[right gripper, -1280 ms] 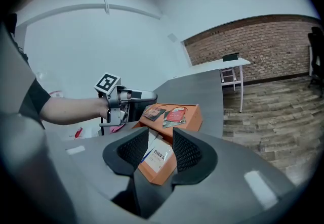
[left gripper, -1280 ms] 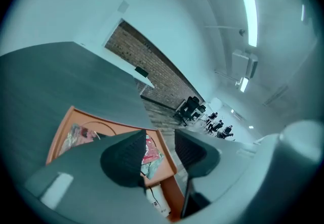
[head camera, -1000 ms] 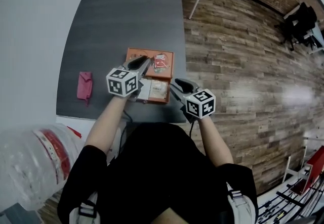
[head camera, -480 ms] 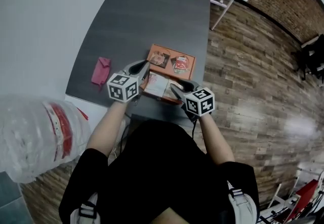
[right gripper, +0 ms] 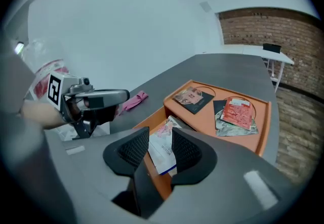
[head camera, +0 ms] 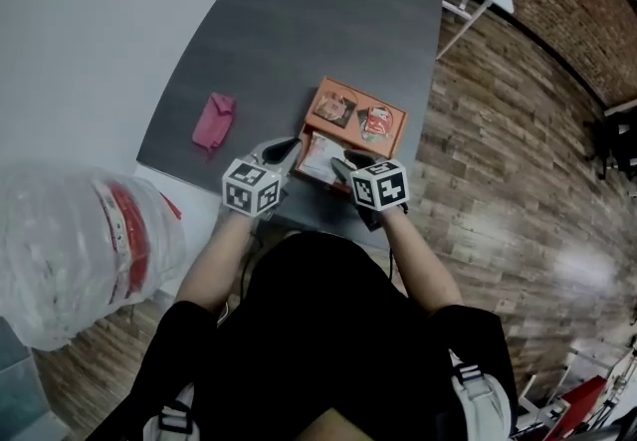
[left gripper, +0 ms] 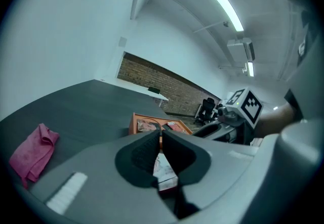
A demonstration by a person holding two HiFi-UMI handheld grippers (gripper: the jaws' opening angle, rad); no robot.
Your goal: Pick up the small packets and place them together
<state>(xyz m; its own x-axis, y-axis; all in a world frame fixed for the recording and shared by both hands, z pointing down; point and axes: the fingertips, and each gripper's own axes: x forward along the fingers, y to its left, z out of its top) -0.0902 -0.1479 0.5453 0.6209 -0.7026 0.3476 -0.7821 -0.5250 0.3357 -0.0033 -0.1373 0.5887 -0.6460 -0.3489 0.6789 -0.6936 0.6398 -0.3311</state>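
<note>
An orange tray (head camera: 396, 137) lies on the dark table. It holds a dark packet (head camera: 335, 110), a red packet (head camera: 376, 120) on a silvery one, and a white-pink packet (head camera: 320, 156) at its near end. My left gripper (head camera: 291, 145) hovers at the tray's near left corner. Its jaws have just closed and stand shut with nothing between them (left gripper: 161, 134). My right gripper (right gripper: 161, 134) hangs above the white-pink packet (right gripper: 163, 149) with its jaws apart. The packet shows through the gap and the pads do not press on it.
A pink cloth (head camera: 214, 120) lies on the table left of the tray. A large clear plastic bottle (head camera: 80, 250) stands low at the left, off the table. The table's near edge is just under both grippers. A wooden floor lies to the right.
Both grippers have drawn back toward the near end of the tray and sunk a little. The packets in the tray have kept their places.
</note>
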